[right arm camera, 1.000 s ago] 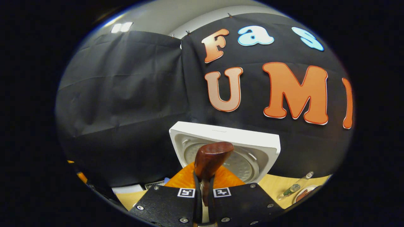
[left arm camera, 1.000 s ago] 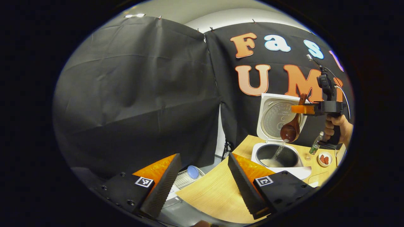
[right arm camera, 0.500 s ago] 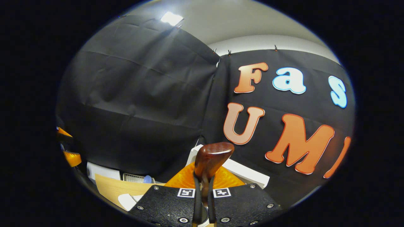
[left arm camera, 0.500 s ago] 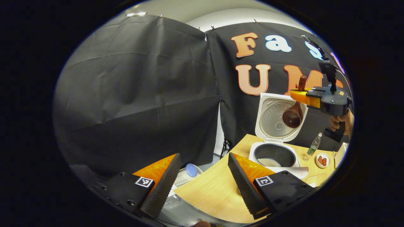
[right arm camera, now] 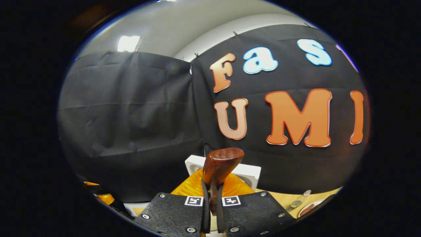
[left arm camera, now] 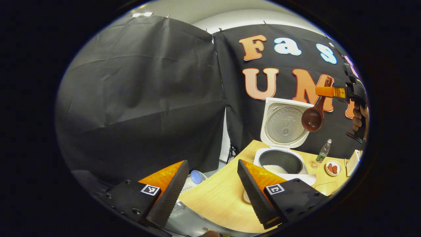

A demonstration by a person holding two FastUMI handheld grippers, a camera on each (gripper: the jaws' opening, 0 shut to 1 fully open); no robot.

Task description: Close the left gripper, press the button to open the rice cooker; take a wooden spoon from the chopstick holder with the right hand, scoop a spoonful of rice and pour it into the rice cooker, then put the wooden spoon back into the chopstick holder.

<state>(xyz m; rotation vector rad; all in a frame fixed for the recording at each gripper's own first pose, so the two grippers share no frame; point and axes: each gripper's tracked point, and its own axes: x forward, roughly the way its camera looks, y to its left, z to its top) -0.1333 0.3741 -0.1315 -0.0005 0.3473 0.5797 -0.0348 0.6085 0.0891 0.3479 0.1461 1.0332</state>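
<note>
Right gripper (right arm camera: 210,204) is clamping the spoon (left arm camera: 312,118) at right, bowl hanging for return; left gripper (left arm camera: 210,191) is idling open.

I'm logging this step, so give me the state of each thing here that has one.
Cooker lid: open, upright.
Pot: rice inside.
Spoon: held up, bowl hanging down.
Right gripper: shut on the spoon handle.
Left gripper: open, nothing between its fingers.
Bottle: upright on the table.
</note>
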